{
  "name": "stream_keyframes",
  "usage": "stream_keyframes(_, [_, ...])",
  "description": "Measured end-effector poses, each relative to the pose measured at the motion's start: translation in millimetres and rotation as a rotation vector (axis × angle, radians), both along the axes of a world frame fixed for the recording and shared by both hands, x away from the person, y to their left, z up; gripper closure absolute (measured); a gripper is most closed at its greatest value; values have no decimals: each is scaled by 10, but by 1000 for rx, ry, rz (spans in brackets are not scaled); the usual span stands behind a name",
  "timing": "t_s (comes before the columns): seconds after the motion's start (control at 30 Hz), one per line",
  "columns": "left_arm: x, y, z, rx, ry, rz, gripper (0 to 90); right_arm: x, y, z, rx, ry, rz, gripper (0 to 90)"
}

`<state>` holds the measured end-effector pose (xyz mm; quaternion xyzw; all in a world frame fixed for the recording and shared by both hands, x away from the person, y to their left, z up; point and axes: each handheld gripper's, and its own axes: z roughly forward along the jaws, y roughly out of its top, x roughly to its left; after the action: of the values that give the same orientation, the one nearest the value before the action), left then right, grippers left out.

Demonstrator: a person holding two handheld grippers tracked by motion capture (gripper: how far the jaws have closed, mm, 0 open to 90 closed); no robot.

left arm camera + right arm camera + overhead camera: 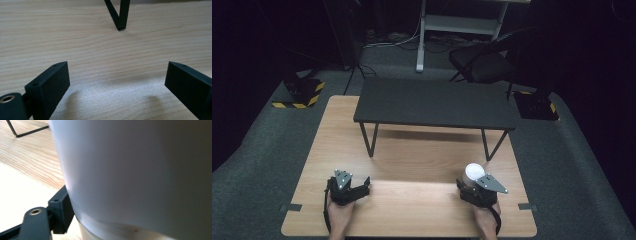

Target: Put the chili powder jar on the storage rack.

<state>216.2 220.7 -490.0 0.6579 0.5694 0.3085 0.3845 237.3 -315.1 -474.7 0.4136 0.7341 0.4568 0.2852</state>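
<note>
At the lower left of the high view my left tongs (362,187) rested on the wooden table (412,165), jaws wide apart with nothing between them. I judged little risk there. At the lower right, my right tongs (464,186) were clamped on a white cup (473,172), its smooth wall (140,175) pressed against the one jaw I could see. A tapered, slick side like that could slide out if I tilted it, or knock the black shelf (437,102) at upper centre.
</note>
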Motion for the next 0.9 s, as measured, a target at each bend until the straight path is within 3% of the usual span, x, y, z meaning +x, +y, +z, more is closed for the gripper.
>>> stream_keyframes(0.13, [-1, 2, -1, -2, -1, -1, 60, 3, -21, -7, 8, -2, 1, 291])
stream_keyframes(0.5, [3, 5, 0, -4, 1, -4, 60, 5, -53, -33, 22, -7, 9, 297])
stream_keyframes(0.9, [2, 24, -3, -17, -1, -8, 60, 49, -56, 34, -2, 4, 30, 298])
